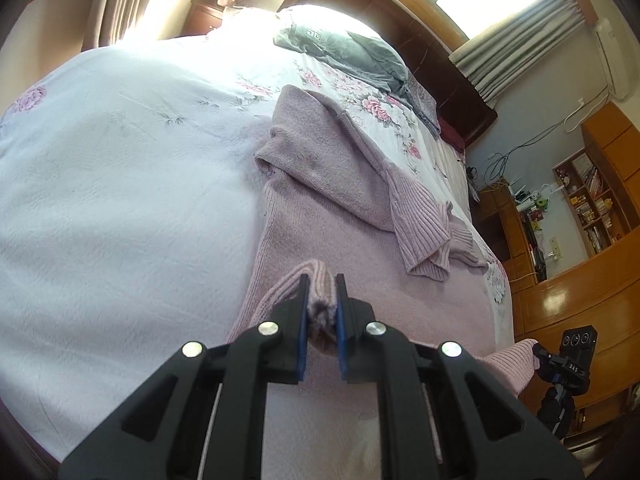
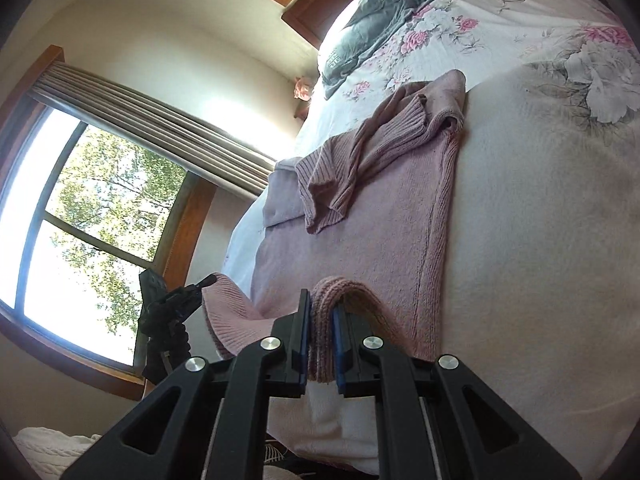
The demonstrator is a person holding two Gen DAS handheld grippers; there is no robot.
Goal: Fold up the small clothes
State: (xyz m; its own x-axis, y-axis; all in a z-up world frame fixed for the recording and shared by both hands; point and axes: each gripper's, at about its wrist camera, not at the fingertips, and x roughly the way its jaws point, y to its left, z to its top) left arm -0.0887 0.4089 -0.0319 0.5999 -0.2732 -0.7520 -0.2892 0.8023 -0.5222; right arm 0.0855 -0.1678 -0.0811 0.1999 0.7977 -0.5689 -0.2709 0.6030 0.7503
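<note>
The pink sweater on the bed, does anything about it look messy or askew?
Yes. On the pink sweater, the folded-in sleeves lie bunched and crossed at an angle, not flat. The hem is pinched by the left gripper and right gripper.

The left gripper [image 1: 322,280] points toward 12 o'clock, its fingers [image 1: 305,304] pinched on the sweater hem [image 1: 320,300]. The right gripper [image 2: 321,300] clamps the hem likewise, aimed at 12 o'clock.
</note>
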